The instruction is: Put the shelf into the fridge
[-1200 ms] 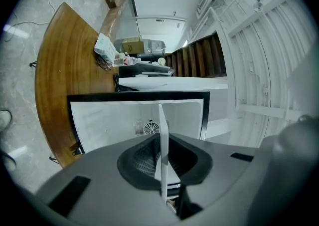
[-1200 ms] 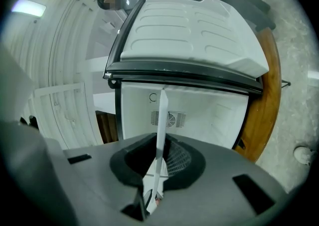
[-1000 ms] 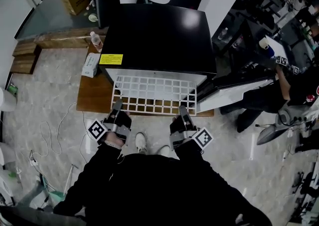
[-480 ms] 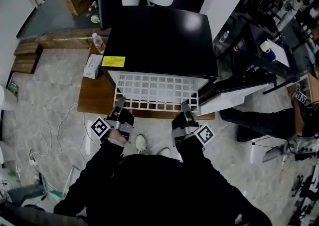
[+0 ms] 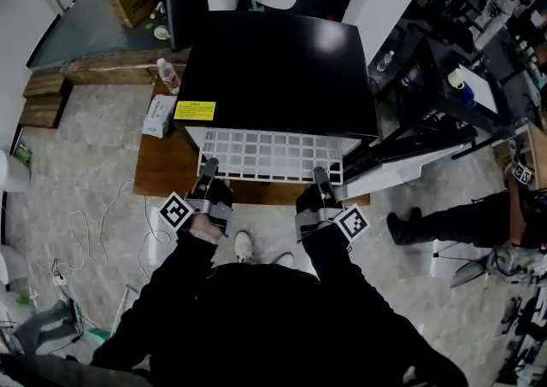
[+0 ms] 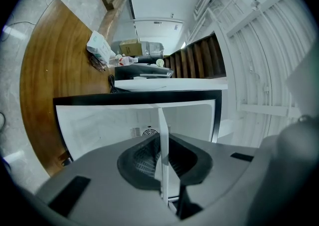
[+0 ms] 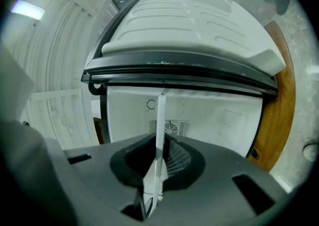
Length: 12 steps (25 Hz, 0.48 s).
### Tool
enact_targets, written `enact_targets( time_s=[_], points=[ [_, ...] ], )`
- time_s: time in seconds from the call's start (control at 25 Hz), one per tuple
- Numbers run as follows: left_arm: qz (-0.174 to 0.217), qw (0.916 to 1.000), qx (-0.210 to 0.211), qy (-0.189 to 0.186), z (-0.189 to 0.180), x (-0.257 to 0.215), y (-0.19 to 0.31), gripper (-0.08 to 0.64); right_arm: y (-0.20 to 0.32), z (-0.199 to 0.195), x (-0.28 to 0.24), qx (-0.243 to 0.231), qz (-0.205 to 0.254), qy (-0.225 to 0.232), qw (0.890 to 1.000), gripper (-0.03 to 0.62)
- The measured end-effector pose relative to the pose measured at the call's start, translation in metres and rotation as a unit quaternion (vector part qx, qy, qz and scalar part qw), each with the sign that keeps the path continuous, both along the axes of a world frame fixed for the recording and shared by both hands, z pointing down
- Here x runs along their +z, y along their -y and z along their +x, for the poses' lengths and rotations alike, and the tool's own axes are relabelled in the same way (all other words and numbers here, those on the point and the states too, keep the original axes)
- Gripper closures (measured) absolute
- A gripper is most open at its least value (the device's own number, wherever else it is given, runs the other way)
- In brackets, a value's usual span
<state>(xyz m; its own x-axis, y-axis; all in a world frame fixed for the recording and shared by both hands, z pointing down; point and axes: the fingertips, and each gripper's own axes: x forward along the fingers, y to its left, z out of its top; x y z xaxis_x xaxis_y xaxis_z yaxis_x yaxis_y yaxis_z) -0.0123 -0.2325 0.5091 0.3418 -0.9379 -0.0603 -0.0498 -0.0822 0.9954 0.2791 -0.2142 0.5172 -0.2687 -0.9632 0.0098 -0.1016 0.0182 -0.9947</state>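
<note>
A white wire shelf [image 5: 272, 156] lies level and sticks out of the front of the black mini fridge [image 5: 273, 69], with its far part inside the cabinet. My left gripper [image 5: 208, 173] is shut on the shelf's near left edge. My right gripper [image 5: 320, 178] is shut on its near right edge. In the left gripper view the shelf [image 6: 163, 120] shows edge-on as a thin white strip pinched between the dark pads, with the white fridge interior [image 6: 99, 125] behind it. In the right gripper view the shelf [image 7: 160, 120] is clamped the same way, under the open fridge door [image 7: 189, 35].
The open door [image 5: 402, 163] swings out to the right. The fridge stands on a wooden board [image 5: 162, 167], with a tissue pack [image 5: 157, 114] and a water bottle [image 5: 167, 72] at its left. A cable [image 5: 94, 231] lies on the floor. Someone's legs [image 5: 444, 219] are at right.
Both grippers have moved toward the fridge and the shelf has slid further in, so less of its grid sticks out. The person at right has shifted.
</note>
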Motion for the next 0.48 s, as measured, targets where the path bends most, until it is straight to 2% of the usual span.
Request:
enact_targets(
  time_s=[0.24,0.48],
  points=[
    [0.009,0.9999,-0.008,0.008,0.0,-0.002,0.013,0.528,0.014,0.001,0.0,0.012,0.003,0.0,1.0,0.561],
    [0.035,0.9988,-0.026,0.021,0.001,-0.006,0.037,0.523,0.038,0.003,-0.002,0.03,0.011,0.003,0.999,0.561]
  ],
)
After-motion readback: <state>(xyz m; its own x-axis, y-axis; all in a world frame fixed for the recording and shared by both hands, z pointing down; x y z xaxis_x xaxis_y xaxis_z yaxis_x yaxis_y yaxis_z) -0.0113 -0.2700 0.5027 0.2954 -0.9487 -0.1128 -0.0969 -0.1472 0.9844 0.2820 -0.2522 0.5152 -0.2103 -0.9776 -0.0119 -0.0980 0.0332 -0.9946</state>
